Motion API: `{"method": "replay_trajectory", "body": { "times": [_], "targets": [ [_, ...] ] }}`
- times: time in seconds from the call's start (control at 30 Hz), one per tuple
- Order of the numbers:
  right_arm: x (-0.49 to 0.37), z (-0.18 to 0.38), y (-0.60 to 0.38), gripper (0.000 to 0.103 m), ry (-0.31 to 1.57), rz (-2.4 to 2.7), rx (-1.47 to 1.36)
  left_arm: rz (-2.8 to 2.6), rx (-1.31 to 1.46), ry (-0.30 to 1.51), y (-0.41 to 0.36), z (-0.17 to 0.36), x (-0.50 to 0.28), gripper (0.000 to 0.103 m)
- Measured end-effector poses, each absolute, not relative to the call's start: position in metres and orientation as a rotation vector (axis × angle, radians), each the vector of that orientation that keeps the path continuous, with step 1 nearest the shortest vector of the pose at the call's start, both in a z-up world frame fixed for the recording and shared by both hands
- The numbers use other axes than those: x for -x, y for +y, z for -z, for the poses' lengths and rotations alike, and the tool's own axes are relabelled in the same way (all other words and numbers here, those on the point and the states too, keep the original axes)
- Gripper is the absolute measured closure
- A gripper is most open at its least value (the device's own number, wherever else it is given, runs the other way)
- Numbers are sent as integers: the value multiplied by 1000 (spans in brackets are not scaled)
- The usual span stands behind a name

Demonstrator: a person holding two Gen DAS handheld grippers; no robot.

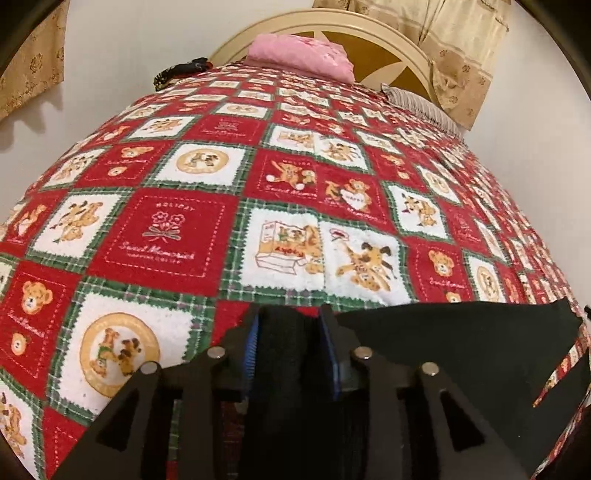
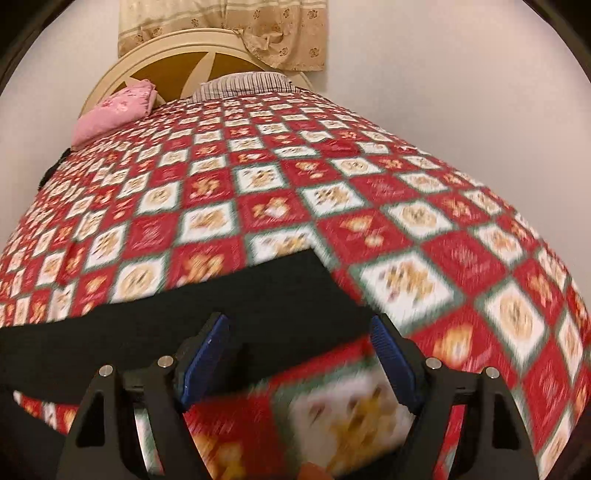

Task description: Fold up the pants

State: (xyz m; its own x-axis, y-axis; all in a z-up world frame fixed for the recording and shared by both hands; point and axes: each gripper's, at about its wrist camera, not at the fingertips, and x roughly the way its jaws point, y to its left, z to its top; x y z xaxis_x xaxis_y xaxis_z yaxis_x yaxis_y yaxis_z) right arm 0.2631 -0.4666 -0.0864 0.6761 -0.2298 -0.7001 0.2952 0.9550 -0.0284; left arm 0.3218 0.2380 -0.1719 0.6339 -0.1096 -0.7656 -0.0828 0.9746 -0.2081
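Observation:
The black pants lie on a red, white and green teddy-bear quilt. In the left wrist view a thick bunch of the black cloth fills the gap between the blue pads, and my left gripper is shut on it; the rest spreads to the right. In the blurred right wrist view the pants run as a dark band from the left edge to a corner near the middle. My right gripper stands open at that band's near edge, its blue pads wide apart with only quilt showing between them.
A pink folded cloth and a striped pillow lie at the head of the bed, against a cream round headboard. Beige curtains hang behind. A small dark object sits at the far left bed edge.

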Motion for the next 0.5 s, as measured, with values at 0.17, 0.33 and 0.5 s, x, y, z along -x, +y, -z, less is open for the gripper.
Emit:
{"method": "replay_trajectory", "body": {
  "times": [0.17, 0.33, 0.5],
  "targets": [
    [-305, 85, -497, 22, 822, 295, -124, -7, 227, 886, 241, 172, -321, 54],
    [-342, 101, -519, 22, 891, 290, -169, -8, 232, 888, 242, 174, -322, 51],
    [-362, 124, -525, 22, 984, 236, -219, 19, 240, 907, 246, 175, -326, 54]
  ]
}}
